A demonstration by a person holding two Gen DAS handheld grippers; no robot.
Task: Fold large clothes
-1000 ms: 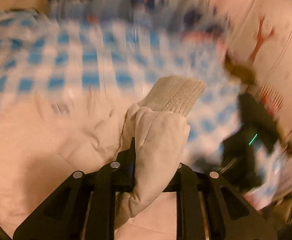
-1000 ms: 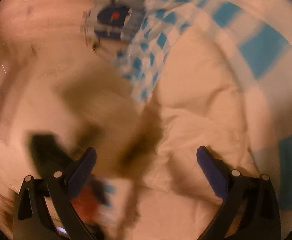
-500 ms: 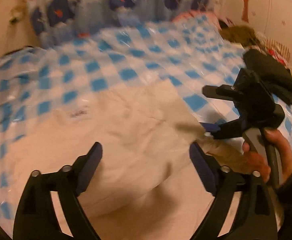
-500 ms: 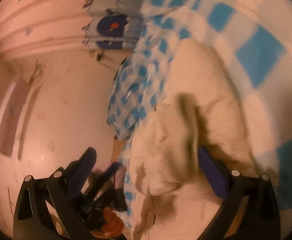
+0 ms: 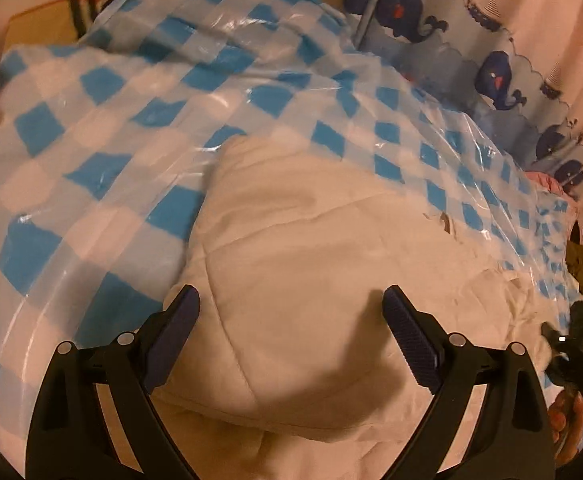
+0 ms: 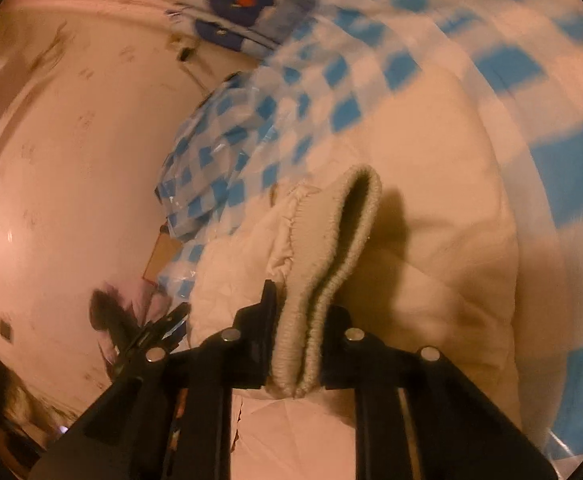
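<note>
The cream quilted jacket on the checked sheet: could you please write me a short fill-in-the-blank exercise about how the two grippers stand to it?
1. The right gripper is shut on the jacket's ribbed ____.
2. The left gripper hovers over the cream jacket with its jaws ____.
3. The jacket lies on a plastic sheet checked white and ____.
4. The curtain behind is printed with ____.

Missing words: cuff; open; blue; whales
</note>
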